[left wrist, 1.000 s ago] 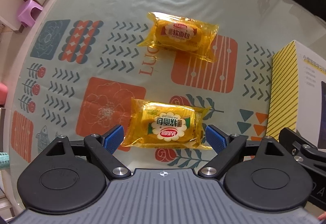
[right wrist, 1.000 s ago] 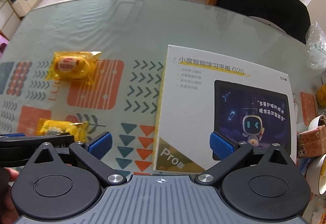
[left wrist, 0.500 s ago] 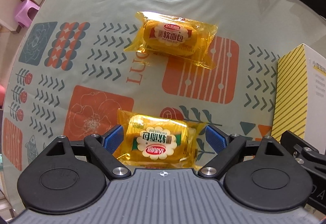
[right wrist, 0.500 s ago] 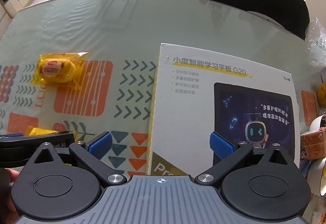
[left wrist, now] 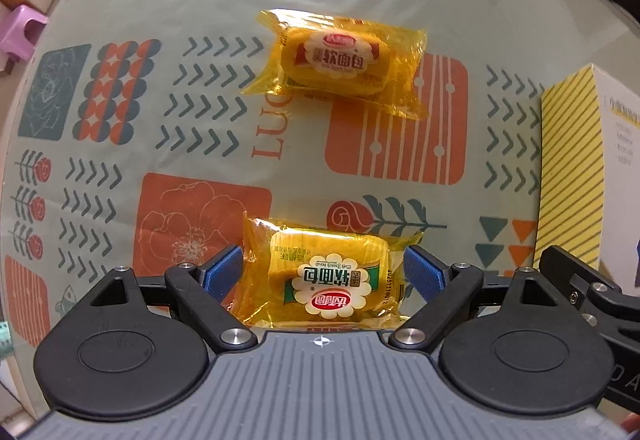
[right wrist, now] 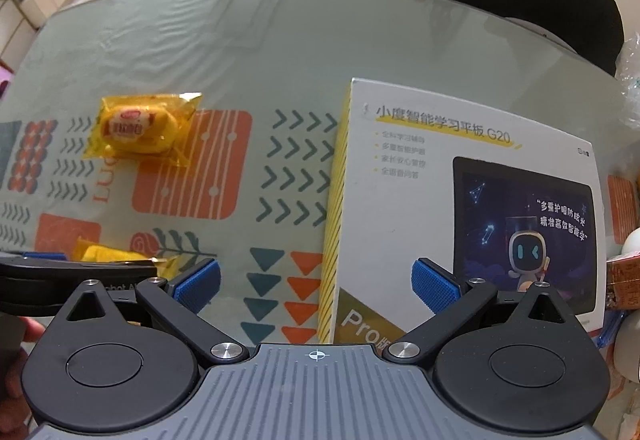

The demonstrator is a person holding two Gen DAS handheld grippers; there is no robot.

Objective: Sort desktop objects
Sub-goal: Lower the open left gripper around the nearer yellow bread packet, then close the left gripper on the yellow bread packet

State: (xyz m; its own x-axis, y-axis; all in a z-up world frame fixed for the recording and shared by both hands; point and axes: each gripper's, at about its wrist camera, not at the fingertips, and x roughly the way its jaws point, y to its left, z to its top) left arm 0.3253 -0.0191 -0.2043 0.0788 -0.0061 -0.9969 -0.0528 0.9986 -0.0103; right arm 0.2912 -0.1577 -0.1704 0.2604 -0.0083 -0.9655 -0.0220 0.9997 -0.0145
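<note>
Straddling the near bread packet [left wrist: 326,276] at lower centre of the left-wrist view, left gripper [left wrist: 323,272] spread wide, blue pads just outside the wrapper ends. Likely to crumple or slide out on closing: slick film, soft bun. Glossy yellow wrapper, label upside down. Second packet [left wrist: 336,65] upper centre. Right gripper [right wrist: 316,282] spread, empty, over tablecloth [right wrist: 288,39] and tablet box [right wrist: 460,199] edge.

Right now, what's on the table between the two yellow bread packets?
Nothing. In the left wrist view, only bare patterned tablecloth lies between the far bread packet and the near bread packet, which sits between the open left hand-held gripper fingers.
</note>
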